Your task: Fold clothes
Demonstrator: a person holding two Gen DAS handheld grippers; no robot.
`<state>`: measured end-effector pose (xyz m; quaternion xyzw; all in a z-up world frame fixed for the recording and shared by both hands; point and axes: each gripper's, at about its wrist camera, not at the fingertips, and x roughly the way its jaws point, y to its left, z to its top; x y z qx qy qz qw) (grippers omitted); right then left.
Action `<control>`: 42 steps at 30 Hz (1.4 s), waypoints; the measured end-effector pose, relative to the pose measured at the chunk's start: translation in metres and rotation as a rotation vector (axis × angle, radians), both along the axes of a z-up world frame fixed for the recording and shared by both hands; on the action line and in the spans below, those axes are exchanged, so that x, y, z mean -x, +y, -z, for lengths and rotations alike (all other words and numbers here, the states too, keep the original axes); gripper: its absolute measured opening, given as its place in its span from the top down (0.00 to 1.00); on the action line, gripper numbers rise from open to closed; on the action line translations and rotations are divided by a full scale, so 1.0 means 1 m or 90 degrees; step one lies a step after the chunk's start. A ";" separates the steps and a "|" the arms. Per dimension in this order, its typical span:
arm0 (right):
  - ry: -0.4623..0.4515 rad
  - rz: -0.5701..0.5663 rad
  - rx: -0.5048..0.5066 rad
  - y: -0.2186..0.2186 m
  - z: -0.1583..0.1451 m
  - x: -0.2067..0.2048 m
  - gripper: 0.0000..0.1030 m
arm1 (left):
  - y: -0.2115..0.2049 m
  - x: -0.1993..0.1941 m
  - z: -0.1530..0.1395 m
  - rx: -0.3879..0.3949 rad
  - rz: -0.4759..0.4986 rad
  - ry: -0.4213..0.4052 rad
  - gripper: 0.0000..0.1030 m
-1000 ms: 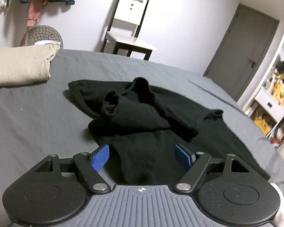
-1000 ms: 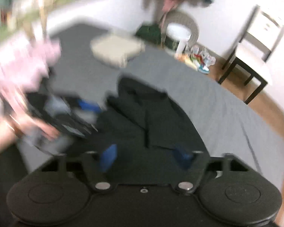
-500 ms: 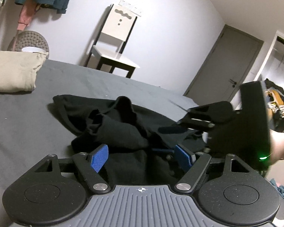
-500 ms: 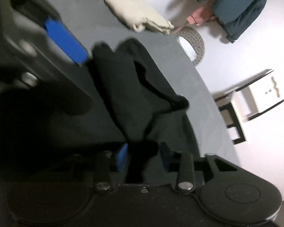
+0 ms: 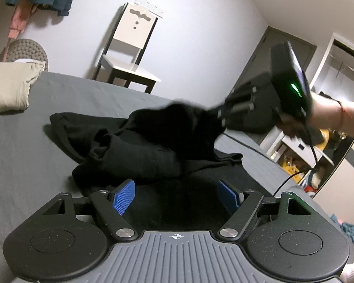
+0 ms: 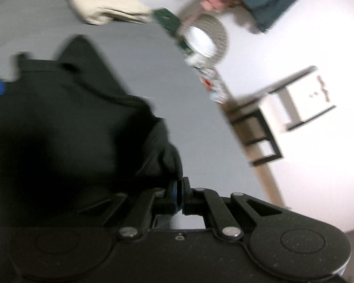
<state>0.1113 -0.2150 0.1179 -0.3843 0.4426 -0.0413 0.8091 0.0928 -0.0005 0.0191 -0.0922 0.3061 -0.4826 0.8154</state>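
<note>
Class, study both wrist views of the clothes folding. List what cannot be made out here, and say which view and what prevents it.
- Black garment, left wrist view: its type and full outline, bunched up and blurred near the right hand-held gripper.
- Right wrist view: motion blur hides the small items beside the chair.
- Right hand-held gripper: how much cloth it pinches, since the fabric covers the pads.
- Beige folded garment: cut off by the left edge.

One black garment (image 5: pixel 139 146) lies crumpled near the middle of the bed (image 5: pixel 23 146). One folded beige garment (image 5: pixel 7 87) sits far left. One chair (image 5: pixel 129 54) stands beyond. Two grippers are present.
</note>
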 end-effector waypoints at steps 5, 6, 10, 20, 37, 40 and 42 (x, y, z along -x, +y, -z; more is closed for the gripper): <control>-0.013 0.021 0.095 -0.044 0.000 -0.034 0.96 | -0.002 0.000 0.004 0.004 0.002 0.008 0.26; -0.013 0.026 0.100 -0.050 0.003 -0.042 0.96 | -0.002 0.000 0.005 0.004 0.002 0.009 0.26; -0.009 0.068 0.089 -0.070 0.022 -0.076 0.96 | -0.003 0.001 0.008 0.008 0.012 0.008 0.26; -0.010 0.208 -0.070 -0.135 0.051 -0.117 0.74 | -0.013 -0.007 0.024 0.005 0.044 0.021 0.26; -0.060 0.406 -0.435 -0.235 0.027 -0.100 0.66 | -0.014 -0.007 0.033 -0.003 0.050 0.031 0.25; -0.085 0.432 -0.466 -0.241 0.042 -0.100 0.66 | -0.013 -0.006 0.033 -0.003 0.050 0.030 0.25; -0.103 0.446 -0.486 -0.243 0.050 -0.101 0.66 | -0.013 -0.006 0.033 -0.002 0.051 0.030 0.25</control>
